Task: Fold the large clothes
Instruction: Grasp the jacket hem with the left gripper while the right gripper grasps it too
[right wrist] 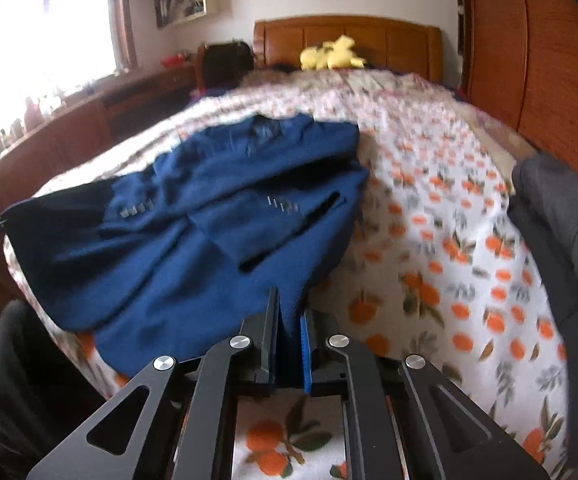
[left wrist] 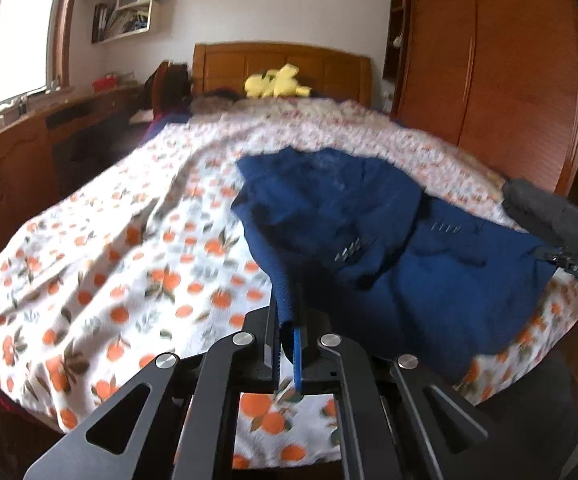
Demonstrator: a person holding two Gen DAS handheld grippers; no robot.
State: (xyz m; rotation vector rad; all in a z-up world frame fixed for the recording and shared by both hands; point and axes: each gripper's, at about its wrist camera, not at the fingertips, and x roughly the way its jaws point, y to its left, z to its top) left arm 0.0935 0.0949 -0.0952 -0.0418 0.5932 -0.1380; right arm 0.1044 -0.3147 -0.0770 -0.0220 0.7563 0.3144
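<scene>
On the bed (left wrist: 89, 240), both tongs, L (left wrist: 289, 344) & R (right wrist: 289, 344), clamp blue jacket (right wrist: 209, 220) hem

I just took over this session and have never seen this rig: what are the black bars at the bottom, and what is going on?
Those black bars are handheld grippers; a person holds one in each hand, each with its own camera looking along its fingers. The left gripper is shut on the hem of a blue jacket. The right gripper is shut on another part of the hem. The jacket lies on a bed under an orange-print bedspread. A yellow plush toy sits near the wooden headboard.
</scene>
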